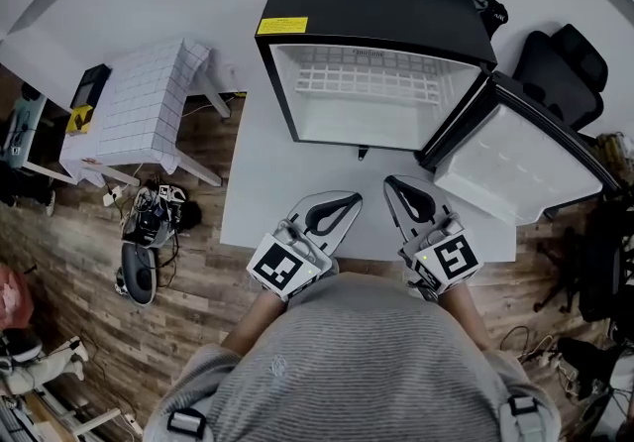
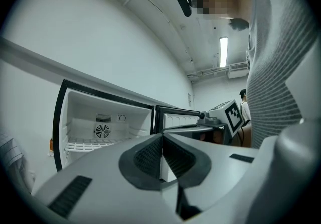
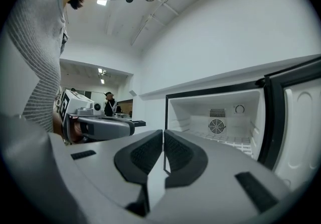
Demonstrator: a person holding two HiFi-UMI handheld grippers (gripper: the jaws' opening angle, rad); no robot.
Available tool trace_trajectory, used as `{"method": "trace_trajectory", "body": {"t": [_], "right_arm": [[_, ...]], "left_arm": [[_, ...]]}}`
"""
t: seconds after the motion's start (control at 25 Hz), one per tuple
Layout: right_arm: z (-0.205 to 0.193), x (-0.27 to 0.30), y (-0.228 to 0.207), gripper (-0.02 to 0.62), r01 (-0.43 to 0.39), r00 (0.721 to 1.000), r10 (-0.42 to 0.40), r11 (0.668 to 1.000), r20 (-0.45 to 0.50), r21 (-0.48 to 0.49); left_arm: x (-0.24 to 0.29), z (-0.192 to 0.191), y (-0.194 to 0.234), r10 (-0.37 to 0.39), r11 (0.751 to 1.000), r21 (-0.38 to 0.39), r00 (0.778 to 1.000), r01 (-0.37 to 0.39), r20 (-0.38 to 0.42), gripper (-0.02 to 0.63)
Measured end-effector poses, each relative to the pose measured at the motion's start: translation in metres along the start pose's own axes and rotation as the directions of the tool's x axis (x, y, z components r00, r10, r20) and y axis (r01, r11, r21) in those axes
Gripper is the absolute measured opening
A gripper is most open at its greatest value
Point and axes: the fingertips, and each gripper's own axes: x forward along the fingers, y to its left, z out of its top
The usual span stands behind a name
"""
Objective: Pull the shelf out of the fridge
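Observation:
A small black fridge (image 1: 376, 4) stands open on a white table (image 1: 267, 192), its door (image 1: 520, 163) swung out to the right. Inside lies a white wire shelf (image 1: 367, 81), which also shows low in the cavity as the shelf (image 2: 83, 144) in the left gripper view and the shelf (image 3: 228, 140) in the right gripper view. My left gripper (image 1: 352, 199) and right gripper (image 1: 391, 181) hover side by side over the table, short of the fridge mouth. Both are shut with nothing between the pads. Neither touches the fridge.
A white tiled side table (image 1: 149, 98) stands left of the white table, with cables and gear (image 1: 149, 222) on the wooden floor below it. A black chair (image 1: 560, 68) sits behind the open door. A person stands far off in the right gripper view.

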Motion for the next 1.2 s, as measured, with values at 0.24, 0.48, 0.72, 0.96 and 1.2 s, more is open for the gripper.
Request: {"method": "trace_trajectory", "body": {"t": [0.24, 0.48, 0.72, 0.96, 1.2], "right_arm": [[-0.011, 0.014, -0.015, 0.014, 0.036, 0.999, -0.037, 0.999, -0.028, -0.026], [-0.033, 0.049, -0.044, 0.014, 0.088, 0.987, -0.116, 0.97, -0.113, -0.226], [-0.066, 0.082, -0.066, 0.015, 0.119, 0.959, -0.209, 0.911, -0.193, -0.396], [-0.081, 0.112, -0.08, 0.129, 0.107, 0.942, -0.241, 0.875, -0.234, -0.472], [-0.101, 0.135, -0.098, 0.163, 0.11, 0.905, -0.325, 0.802, -0.275, -0.587]], "left_arm": [[0.008, -0.005, 0.011, -0.022, 1.0, -0.004, 1.0, 0.022, -0.01, 0.011], [0.002, -0.008, 0.018, -0.01, 1.0, -0.017, 1.0, 0.01, -0.015, 0.011], [-0.006, -0.007, 0.026, 0.01, 1.0, -0.016, 1.0, -0.01, -0.018, 0.011], [-0.01, -0.02, 0.032, 0.018, 1.0, -0.023, 0.998, -0.019, -0.063, 0.011], [-0.017, -0.02, 0.038, 0.011, 1.0, -0.028, 0.998, -0.013, -0.056, 0.011]]}}
